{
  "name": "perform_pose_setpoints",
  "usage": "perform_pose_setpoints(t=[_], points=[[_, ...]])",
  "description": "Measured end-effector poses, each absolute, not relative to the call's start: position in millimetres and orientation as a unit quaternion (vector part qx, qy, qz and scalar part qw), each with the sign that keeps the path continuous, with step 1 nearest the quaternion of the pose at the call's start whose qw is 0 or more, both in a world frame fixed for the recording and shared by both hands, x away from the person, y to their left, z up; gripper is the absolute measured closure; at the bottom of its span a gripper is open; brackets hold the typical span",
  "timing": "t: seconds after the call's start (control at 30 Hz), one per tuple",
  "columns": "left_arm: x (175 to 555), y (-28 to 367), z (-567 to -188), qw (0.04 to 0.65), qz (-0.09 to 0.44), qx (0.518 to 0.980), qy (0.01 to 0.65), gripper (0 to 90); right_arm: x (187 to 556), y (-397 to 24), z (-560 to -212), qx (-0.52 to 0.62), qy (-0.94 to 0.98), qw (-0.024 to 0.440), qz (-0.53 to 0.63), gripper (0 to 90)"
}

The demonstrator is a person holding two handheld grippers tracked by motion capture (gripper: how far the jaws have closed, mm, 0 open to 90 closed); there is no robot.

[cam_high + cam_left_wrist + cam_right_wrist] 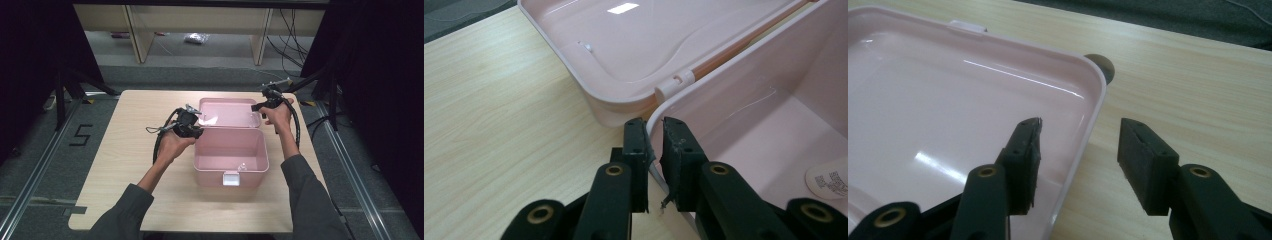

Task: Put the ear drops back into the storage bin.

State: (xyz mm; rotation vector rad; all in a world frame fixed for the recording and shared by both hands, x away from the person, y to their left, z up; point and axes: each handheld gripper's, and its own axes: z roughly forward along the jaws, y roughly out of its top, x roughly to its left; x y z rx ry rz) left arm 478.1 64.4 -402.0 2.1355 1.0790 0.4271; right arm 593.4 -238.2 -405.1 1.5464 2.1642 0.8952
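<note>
**A:** Largest first?

**B:** The wooden table (125, 165), then the pink box (230, 150) at its centre, open. Its lid (227, 112) lies flat on the table at the box's 12 o'clock, inside facing up. A white latch (231, 178) sits on the front wall at 6 o'clock.

**A:** Your claws?

**B:** My left gripper (654, 145) is at the box's 10 o'clock corner, pinching the rim of the side wall: one jaw outside, one inside, pads pressed on the plastic. My right gripper (1080, 150) is at the lid's 3 o'clock edge, jaws spread, straddling the rim without touching it; one jaw over the lid's hollow, the other over bare wood.

**A:** Anything in the way?

**B:** The white hinge (674, 85) sits just past my left jaws. A small dark round thing (1103, 65) lies on the table beyond the lid's corner.

**A:** What differs between views?

**B:** The left gripper view shows a printed white label (829, 177) on the box floor. The high view shows a small clear thing (242, 167) there near the front wall.
</note>
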Motion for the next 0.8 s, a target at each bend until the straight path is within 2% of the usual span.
perform_pose_setpoints(t=[0.27,0.4,0.57,0.73,0.8], points=[[478.0,64.4,-402.0,0.348,0.164,0.825,0.415,80.6,596.6,-238.6,-409.5,0.563,0.747,0.156,0.318,58.2],[478.0,64.3,-402.0,0.348,0.164,0.825,0.414,80.6,598.9,-240.1,-411.0,0.555,0.750,0.172,0.316,59.3],[477.8,64.2,-401.9,0.347,0.166,0.824,0.415,80.5,597.7,-234.6,-411.6,0.582,0.739,0.151,0.305,61.8],[478.1,64.3,-402.0,0.348,0.164,0.825,0.413,80.5,601.1,-235.2,-414.5,0.571,0.745,0.163,0.304,62.6],[478.1,64.3,-402.0,0.348,0.165,0.826,0.413,80.5,600.8,-232.4,-415.5,0.585,0.736,0.149,0.307,63.1]])
